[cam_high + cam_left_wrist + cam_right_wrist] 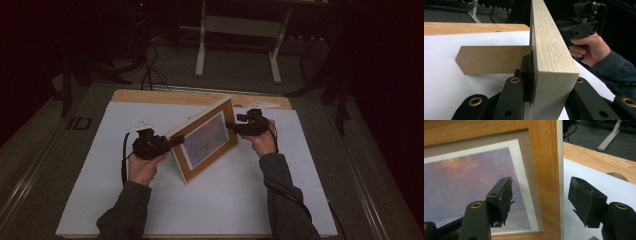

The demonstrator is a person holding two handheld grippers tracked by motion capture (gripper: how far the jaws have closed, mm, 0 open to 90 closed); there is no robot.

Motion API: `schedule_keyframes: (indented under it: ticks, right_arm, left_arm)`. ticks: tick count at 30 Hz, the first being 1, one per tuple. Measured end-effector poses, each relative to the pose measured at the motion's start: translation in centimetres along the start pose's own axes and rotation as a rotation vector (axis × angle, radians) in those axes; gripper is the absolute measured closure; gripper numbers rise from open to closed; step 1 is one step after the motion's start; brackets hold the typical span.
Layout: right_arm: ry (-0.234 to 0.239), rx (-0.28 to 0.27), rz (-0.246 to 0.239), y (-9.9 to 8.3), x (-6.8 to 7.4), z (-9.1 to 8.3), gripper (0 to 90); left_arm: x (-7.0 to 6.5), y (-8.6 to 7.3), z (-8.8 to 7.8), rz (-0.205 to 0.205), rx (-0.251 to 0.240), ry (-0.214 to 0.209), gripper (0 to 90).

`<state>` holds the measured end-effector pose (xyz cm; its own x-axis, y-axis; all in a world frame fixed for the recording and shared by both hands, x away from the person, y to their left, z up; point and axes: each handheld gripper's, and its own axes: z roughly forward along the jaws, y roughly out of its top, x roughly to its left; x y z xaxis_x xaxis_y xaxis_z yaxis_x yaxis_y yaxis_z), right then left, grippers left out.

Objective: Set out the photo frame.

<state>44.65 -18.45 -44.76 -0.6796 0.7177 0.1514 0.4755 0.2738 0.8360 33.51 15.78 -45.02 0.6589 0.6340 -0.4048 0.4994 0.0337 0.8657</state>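
A wooden picture frame point(207, 139) with a purple sky print stands on its lower edge on the white sheet, turned at an angle. My left gripper point(175, 141) is shut on the frame's left side; in the left gripper view its jaws point(552, 77) clamp the pale wood edge point(551, 50), and a brown cardboard stand flap point(491, 60) sticks out behind. My right gripper point(231, 126) is open at the frame's upper right side. In the right gripper view its pads point(544, 197) straddle the frame's border point(544, 157) with gaps on both sides.
The white sheet point(225, 200) covers a wooden table point(150, 96). On the floor beyond the table's far edge stand white metal stand legs point(200, 50) and dark cables point(150, 75). The person's right hand point(591, 50) shows past the frame.
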Motion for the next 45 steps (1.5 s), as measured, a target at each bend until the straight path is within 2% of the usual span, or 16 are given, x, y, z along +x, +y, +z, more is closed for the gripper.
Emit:
schedule_keyframes:
  ticks: [3,8,13,16,19,23,30,37,41,45]
  right_arm:
    - [0.01,-0.001,0.009,0.0,-0.2,0.0,34.1]
    - [0.071,-0.027,0.023,-0.1,-0.9,0.1,30.6]
    - [0.096,-0.033,0.011,-0.1,-0.7,0.3,29.0]
    - [0.105,-0.032,0.005,-0.1,-0.6,0.4,27.0]
    - [0.133,-0.026,0.012,-0.2,-0.8,0.5,25.1]
    - [0.158,-0.001,0.003,-0.5,-0.8,0.9,19.2]
    - [0.19,0.033,-0.01,-0.7,-0.9,1.5,14.0]
    - [0.216,0.029,-0.022,-1.0,-1.2,1.8,14.0]
    - [0.215,0.025,-0.013,-1.1,-1.3,1.6,15.9]
    - [0.212,0.029,-0.009,-1.4,-1.5,1.1,20.5]
  left_arm:
    - [0.1,0.0,0.0,0.002,0.001,-0.005,76.0]
    - [0.2,0.1,0.0,0.007,0.006,-0.015,76.0]
    - [0.2,0.1,0.1,0.028,0.018,-0.058,76.0]
    - [0.3,0.1,0.1,0.029,0.019,-0.066,76.0]
    - [0.4,0.1,0.1,0.027,0.02,-0.078,75.9]
    - [0.5,0.1,0.1,0.031,0.019,-0.086,75.9]
    - [0.5,0.2,0.1,0.051,0.029,-0.084,75.9]
    - [0.5,0.2,0.2,0.064,0.034,-0.078,75.9]
    - [0.2,0.2,0.3,0.085,0.03,-0.05,76.4]
    - [0.3,0.2,0.4,0.085,0.025,-0.033,76.9]
